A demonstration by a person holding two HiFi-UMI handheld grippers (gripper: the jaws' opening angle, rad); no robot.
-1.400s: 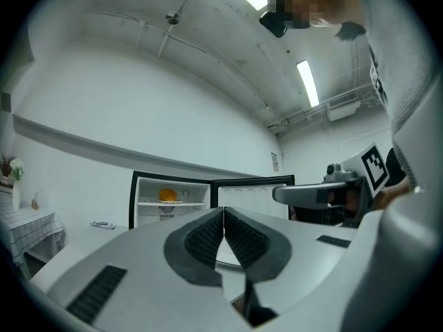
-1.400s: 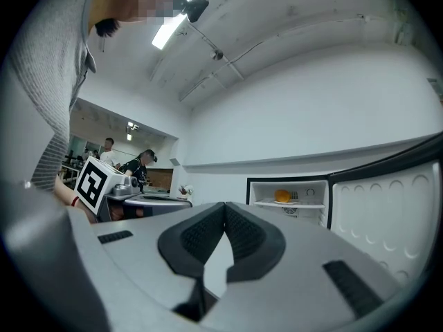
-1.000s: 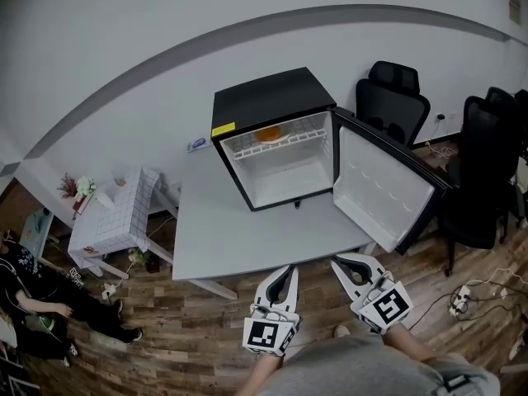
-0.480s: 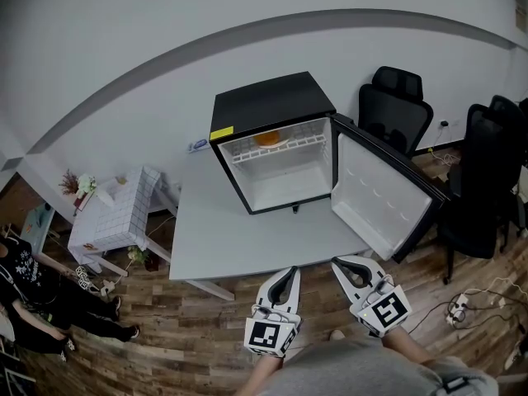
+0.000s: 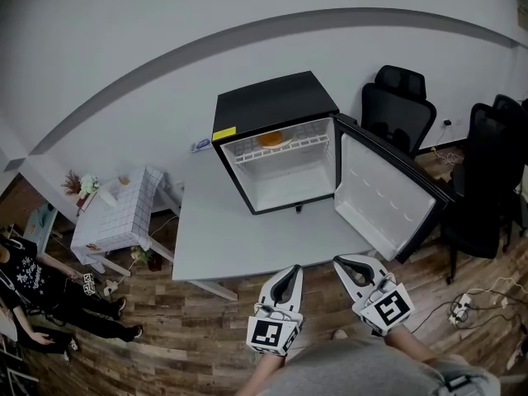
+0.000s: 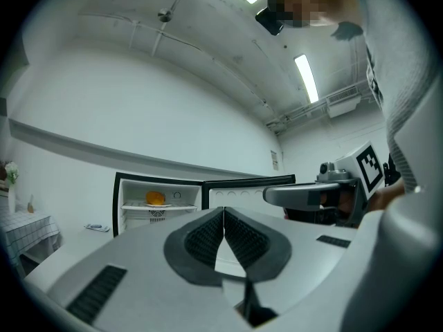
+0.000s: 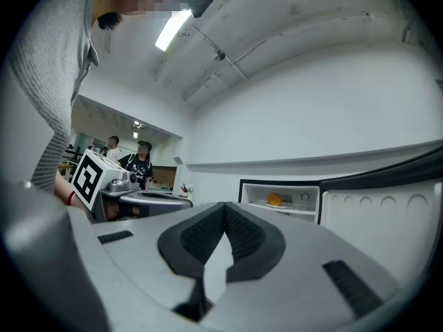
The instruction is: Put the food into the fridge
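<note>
A small black fridge (image 5: 272, 106) stands on a grey table (image 5: 239, 238), its door (image 5: 384, 192) swung open to the right. An orange piece of food (image 5: 270, 135) on a plate rests on the fridge's upper shelf; the same food (image 6: 155, 198) (image 7: 275, 200) shows in both gripper views. My left gripper (image 5: 289, 275) and my right gripper (image 5: 342, 264) hover close to my body, short of the table's near edge. Both are shut with nothing between the pads. Each points toward the fridge.
A small flat object (image 5: 197, 144) lies on the table left of the fridge. Black office chairs (image 5: 396, 101) stand to the right. A white tiled side table (image 5: 124, 213) with small plants is at the left. A person (image 5: 33, 295) sits on the wooden floor at far left.
The view shifted slightly; the fridge and table sit a little to the right in the picture. Both grippers stay shut and in the same place near my body.
</note>
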